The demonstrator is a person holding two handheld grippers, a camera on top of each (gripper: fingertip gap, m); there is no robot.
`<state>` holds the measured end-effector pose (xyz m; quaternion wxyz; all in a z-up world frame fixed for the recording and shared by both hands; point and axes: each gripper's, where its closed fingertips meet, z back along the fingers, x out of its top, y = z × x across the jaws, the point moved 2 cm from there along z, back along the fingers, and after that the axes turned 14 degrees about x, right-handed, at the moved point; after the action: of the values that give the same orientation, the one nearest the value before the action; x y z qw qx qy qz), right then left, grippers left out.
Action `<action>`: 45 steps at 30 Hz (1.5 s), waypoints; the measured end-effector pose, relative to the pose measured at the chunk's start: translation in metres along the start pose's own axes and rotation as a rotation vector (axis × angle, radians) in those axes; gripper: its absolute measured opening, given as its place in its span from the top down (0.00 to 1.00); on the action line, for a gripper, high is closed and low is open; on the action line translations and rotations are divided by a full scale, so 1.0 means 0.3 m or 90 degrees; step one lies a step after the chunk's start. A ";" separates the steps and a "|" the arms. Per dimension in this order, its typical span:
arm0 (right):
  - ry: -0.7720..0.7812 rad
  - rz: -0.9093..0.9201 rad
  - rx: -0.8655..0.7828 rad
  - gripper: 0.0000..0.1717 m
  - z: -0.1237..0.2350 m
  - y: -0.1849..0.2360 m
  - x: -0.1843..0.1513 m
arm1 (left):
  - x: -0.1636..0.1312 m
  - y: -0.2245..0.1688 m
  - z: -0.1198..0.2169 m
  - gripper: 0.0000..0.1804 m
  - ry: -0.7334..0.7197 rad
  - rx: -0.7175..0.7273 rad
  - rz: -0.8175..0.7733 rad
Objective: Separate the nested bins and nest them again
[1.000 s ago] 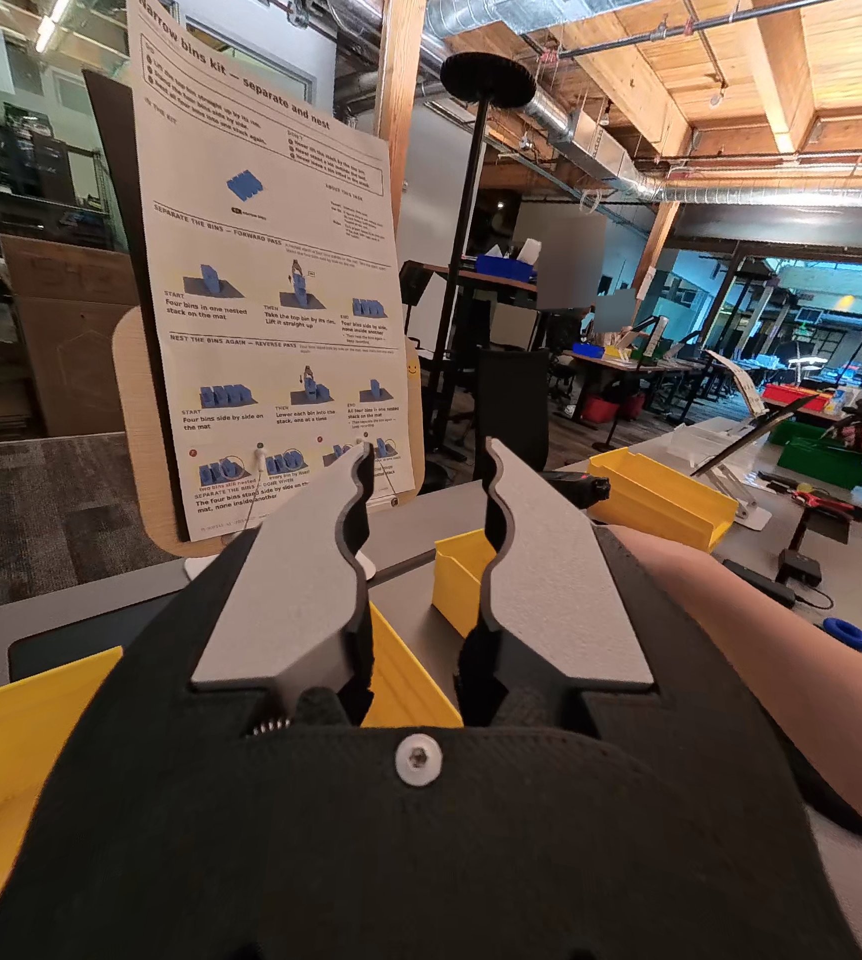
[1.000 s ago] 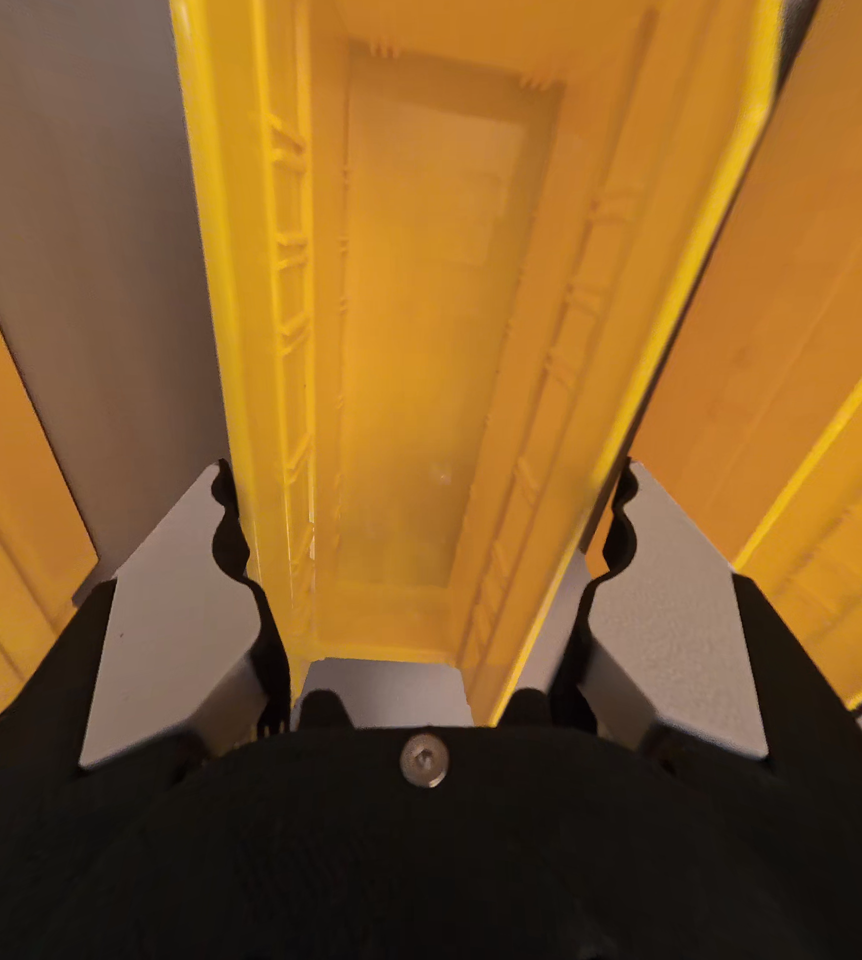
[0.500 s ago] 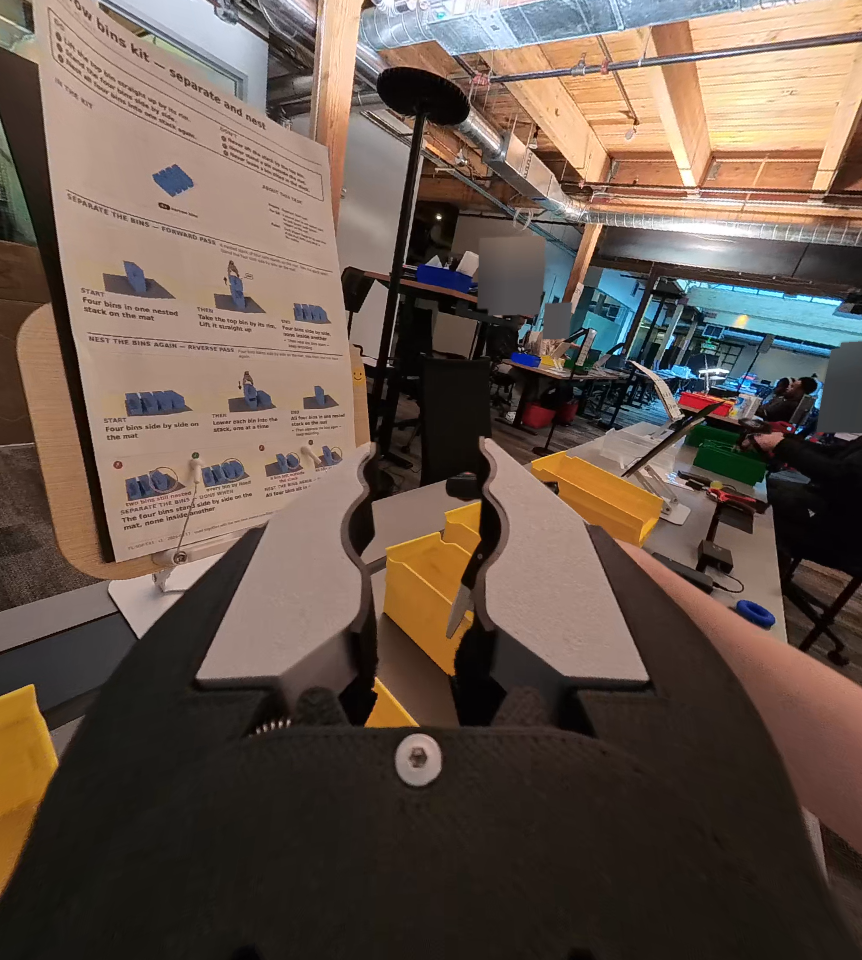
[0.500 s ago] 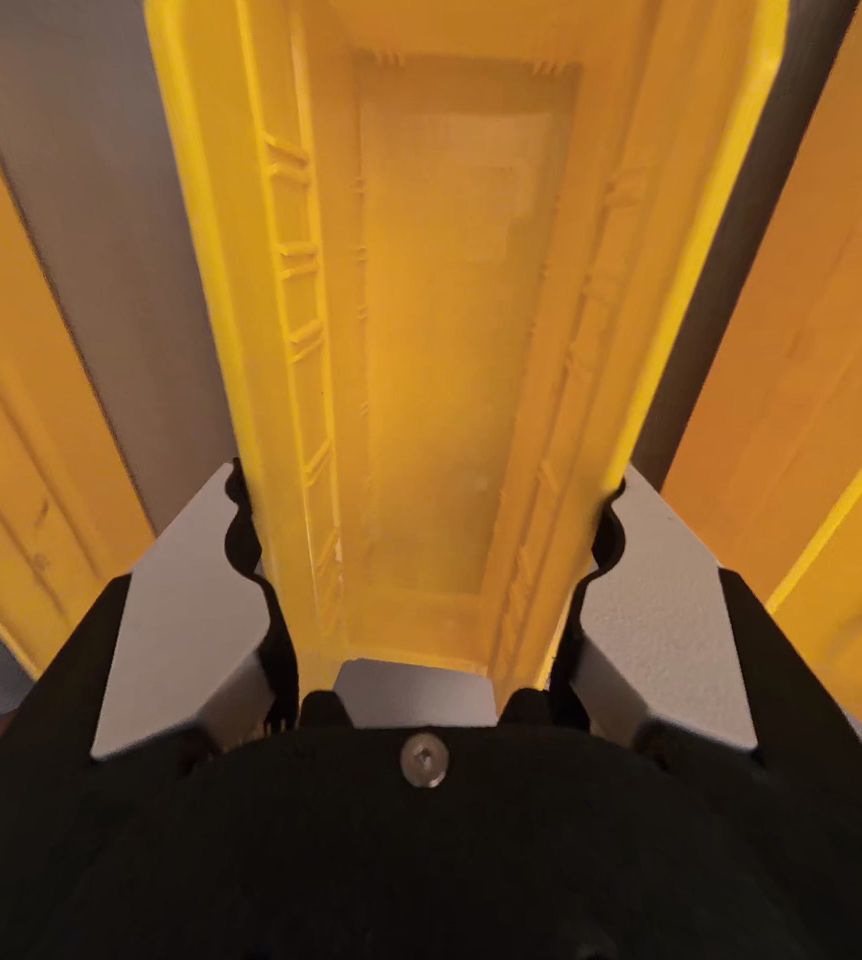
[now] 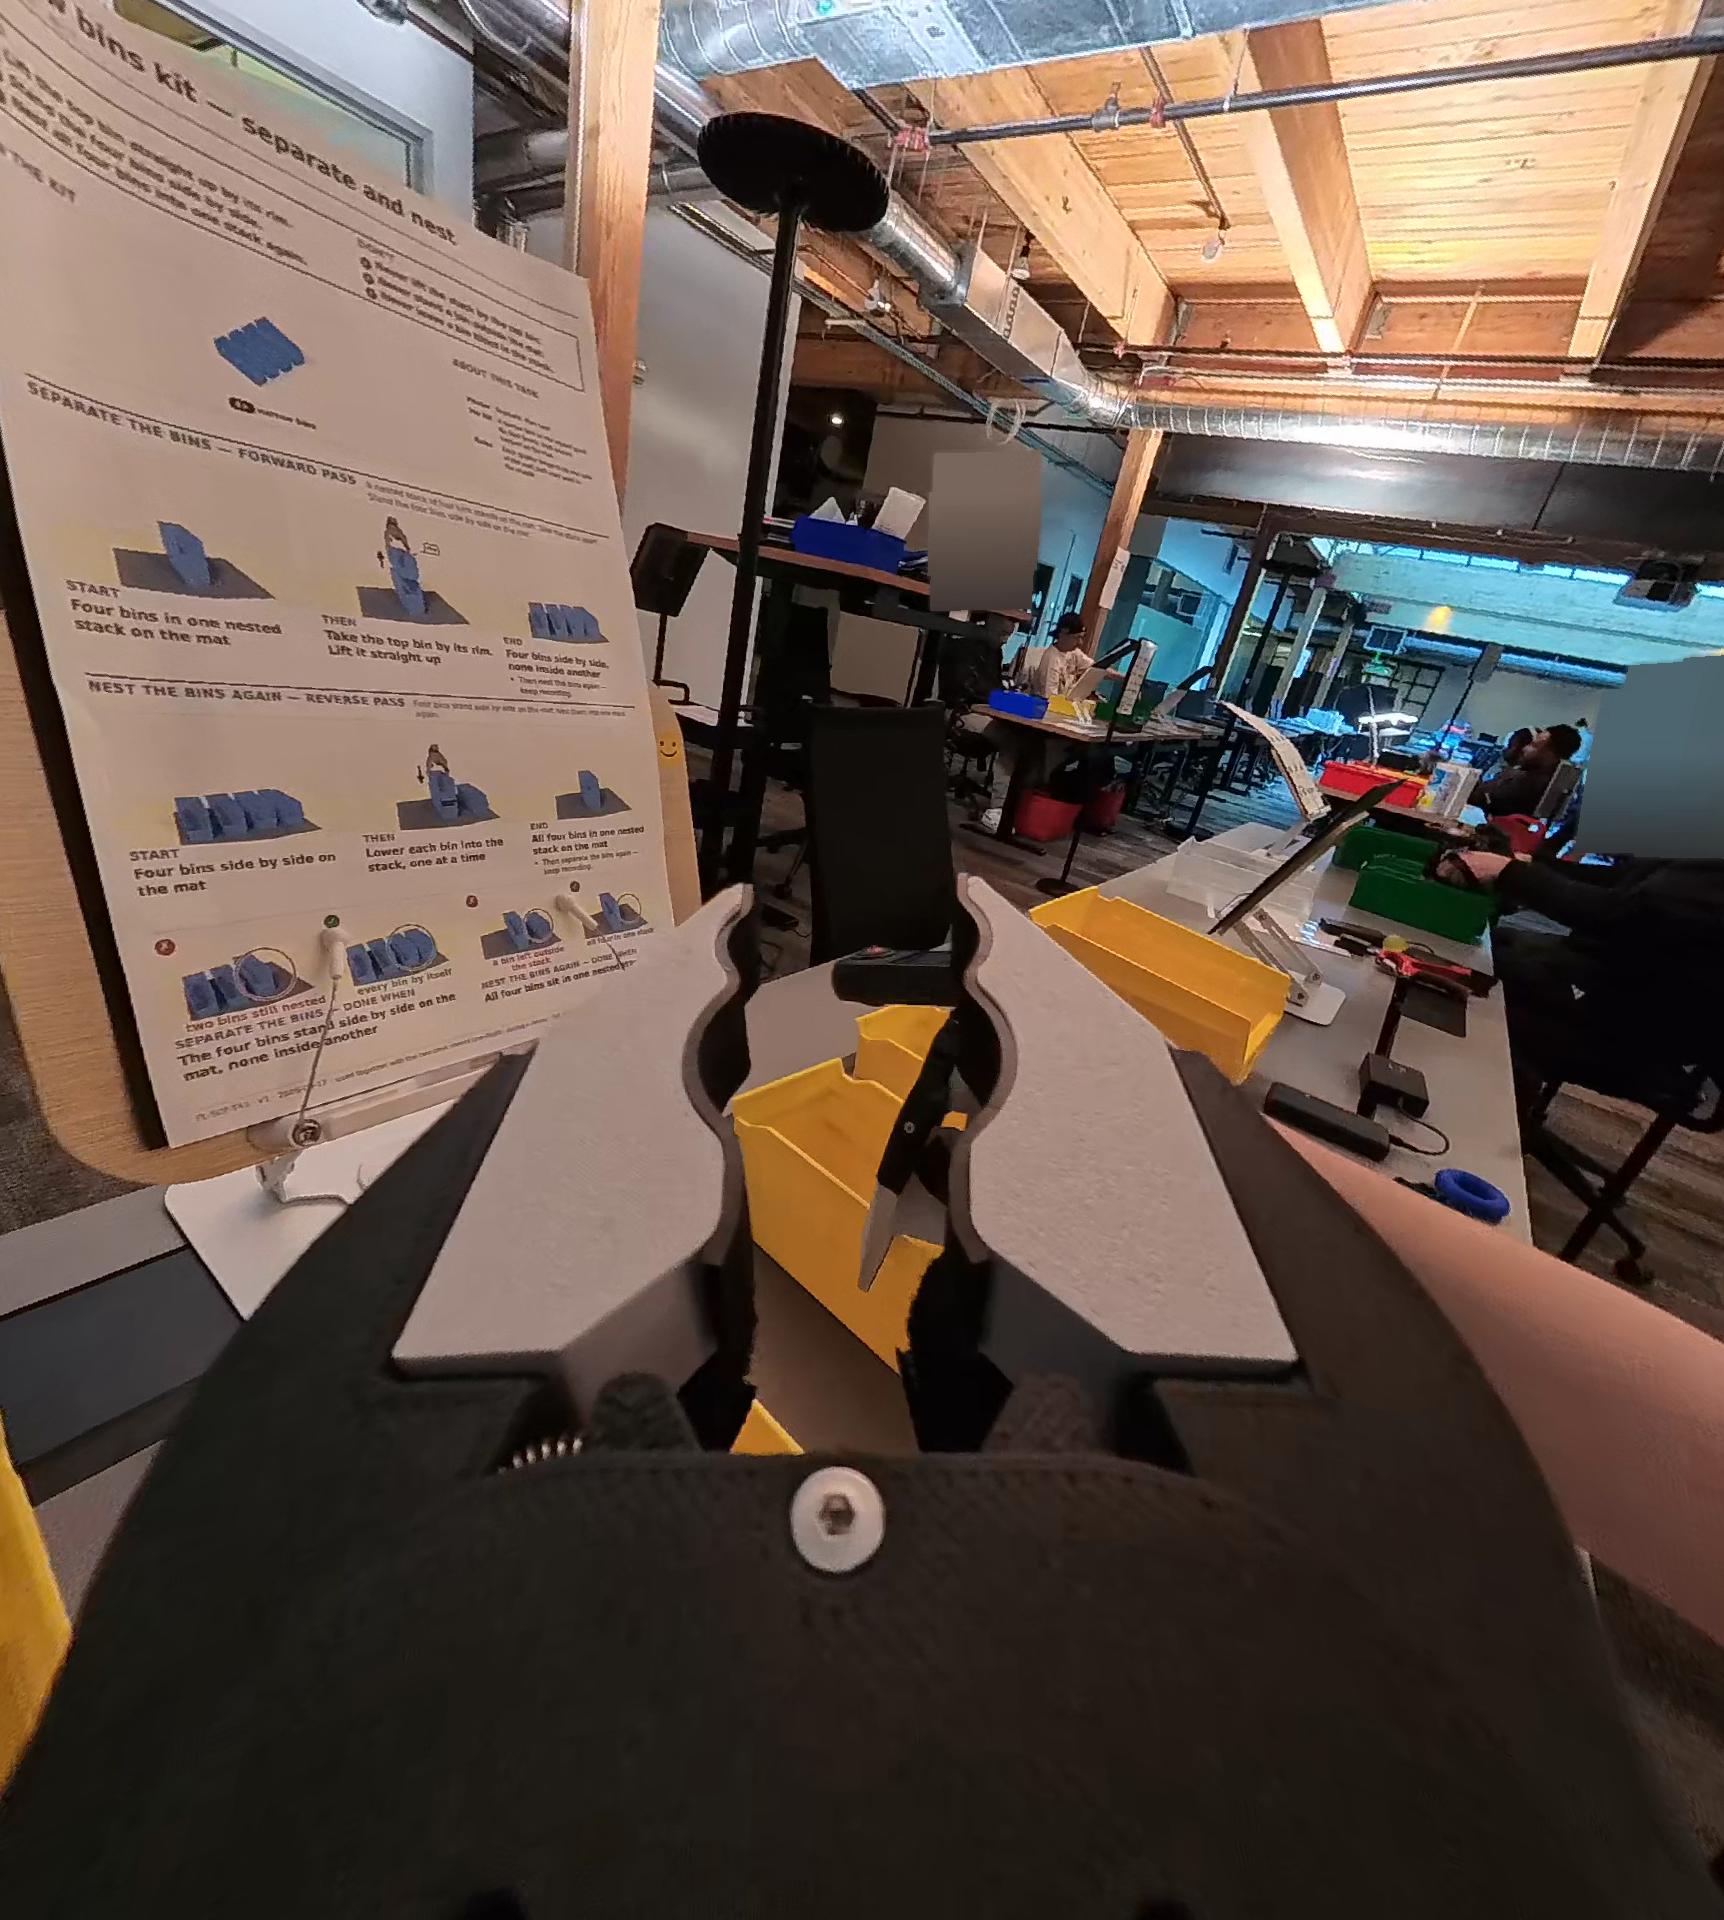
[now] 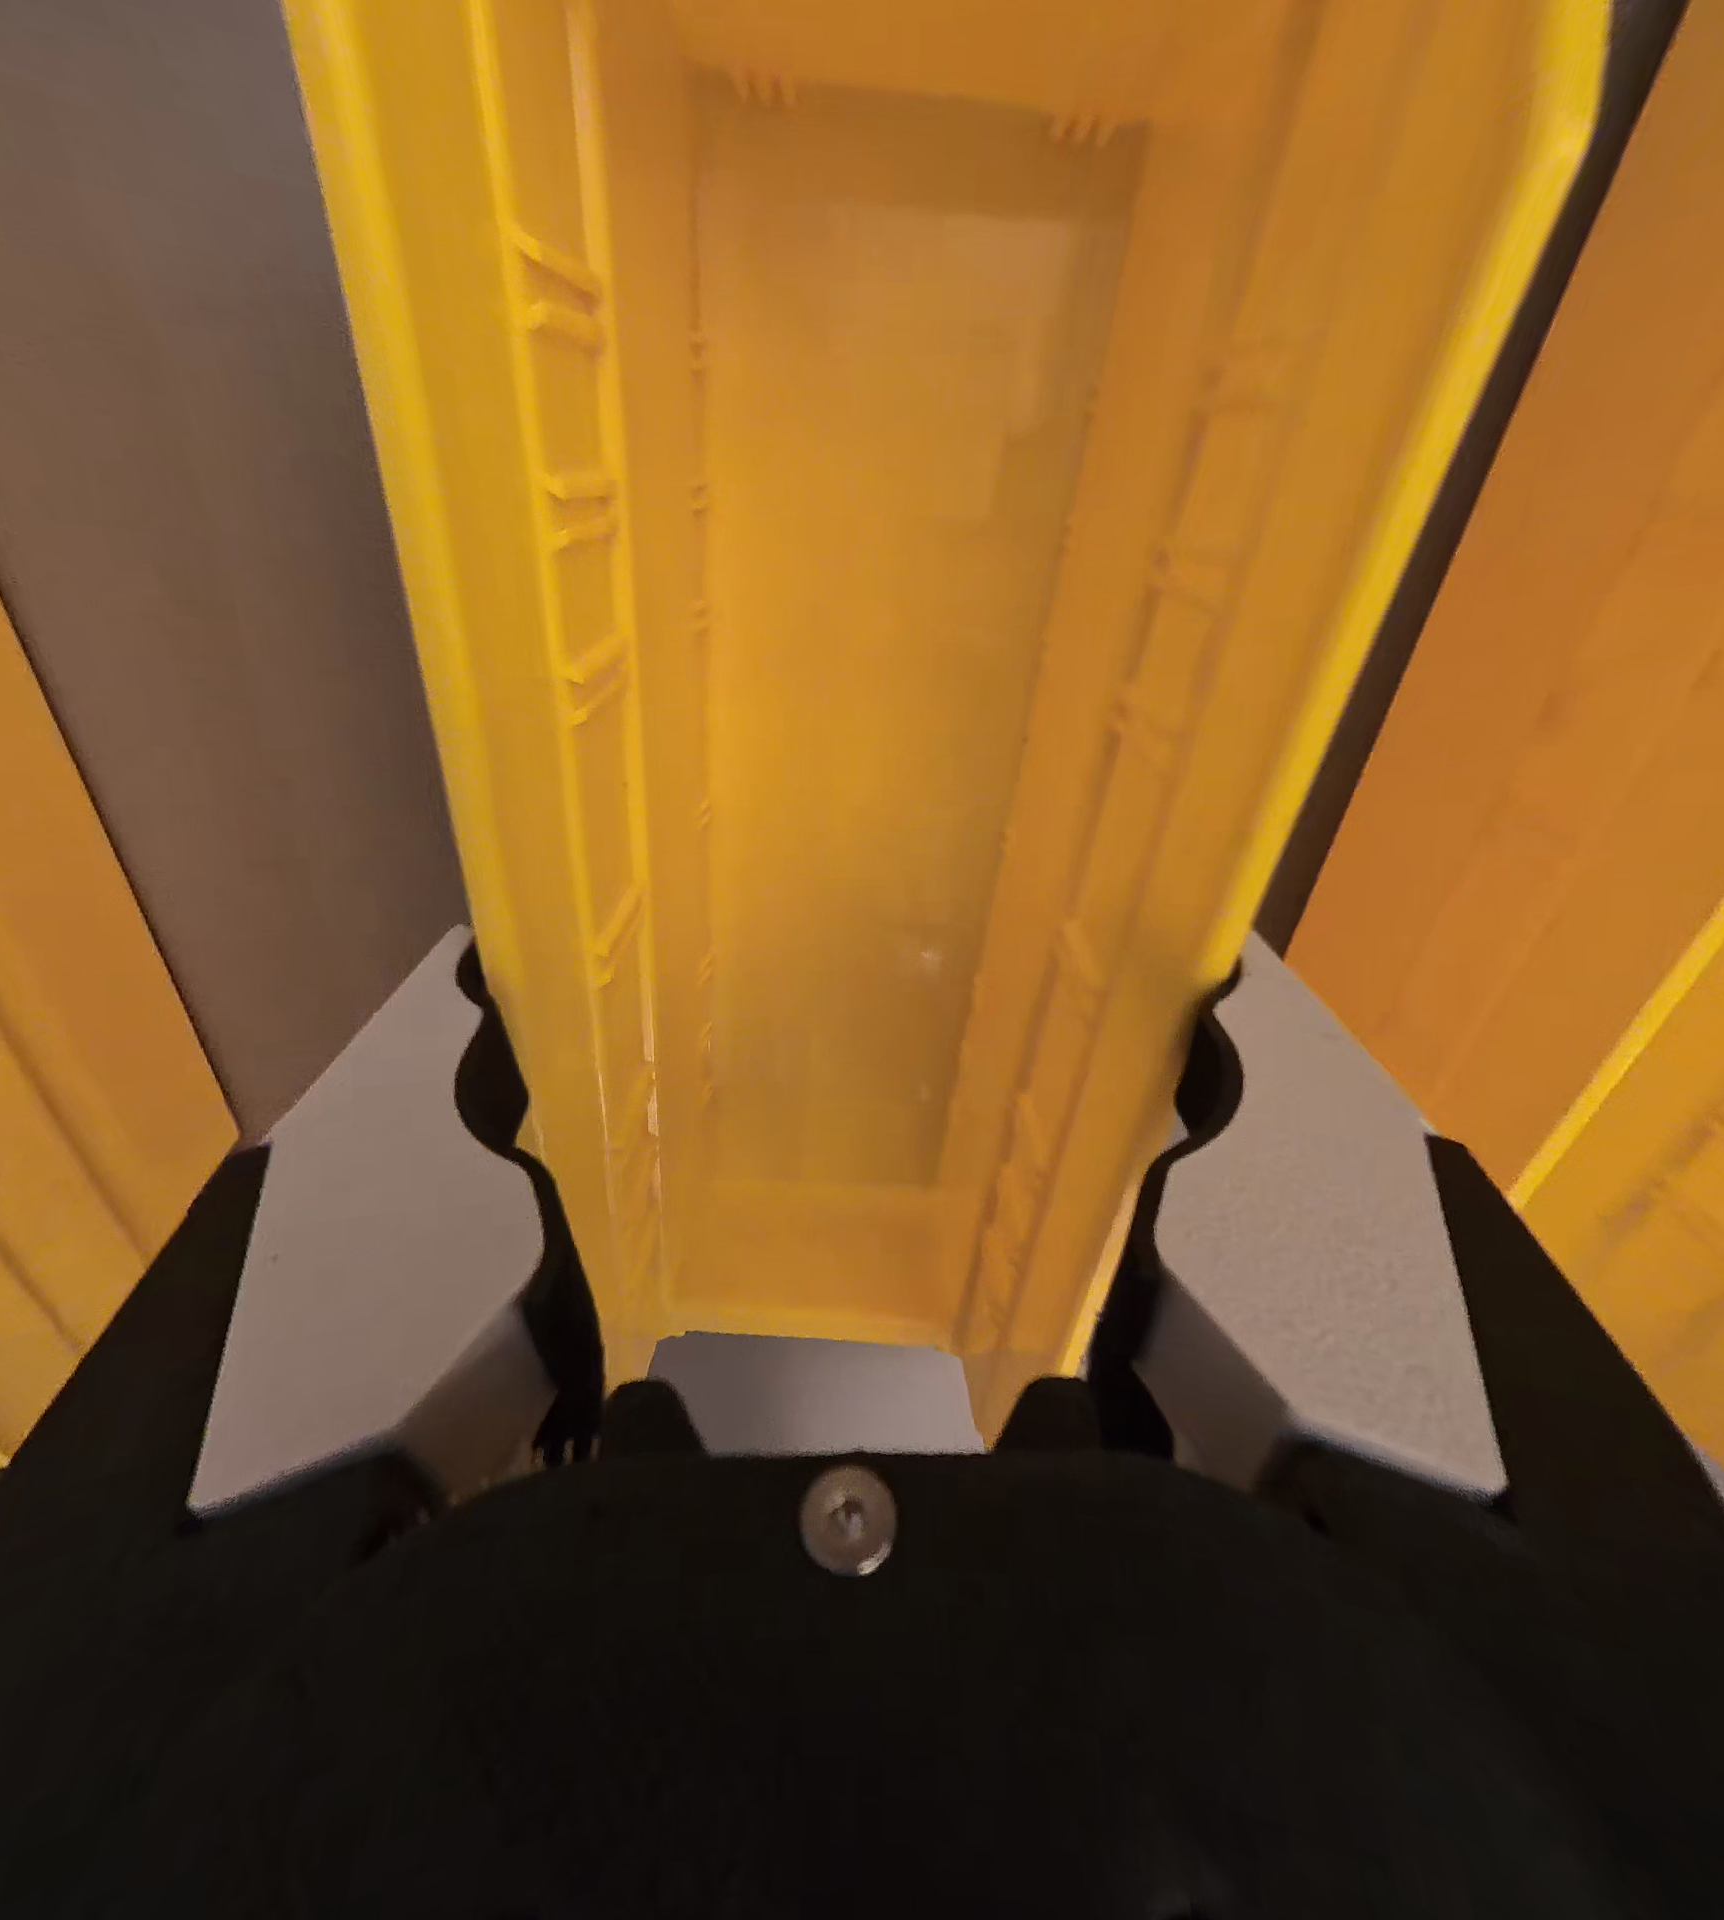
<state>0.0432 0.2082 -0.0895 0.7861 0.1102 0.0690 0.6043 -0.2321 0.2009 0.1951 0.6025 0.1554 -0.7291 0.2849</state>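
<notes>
Both of your grippers differ: your right gripper (image 6: pixel 853 1039) spreads wide, pads pressing a yellow bin (image 6: pixel 899 623); your left gripper (image 5: pixel 853 997) stands narrowly parted, holding nothing.

From the right wrist view I count three yellow bins: one in the middle (image 6: pixel 899 623), one at the left edge (image 6: pixel 16 1039), one at the right (image 6: pixel 1616 779). From the left wrist view I count one instruction sheet (image 5: pixel 318 623), two green bins (image 5: pixel 1419 894) and one blue ring (image 5: pixel 1471 1193).
</notes>
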 end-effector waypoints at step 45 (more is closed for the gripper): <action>0.098 0.076 0.125 0.29 0.119 0.853 0.033 | 0.030 -0.048 0.071 0.80 -0.012 -0.014 -0.028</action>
<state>-0.1849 0.2773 0.0110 0.7264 0.1440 0.1810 0.6472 -0.2427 0.1777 0.2048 0.6035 0.1672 -0.7342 0.2623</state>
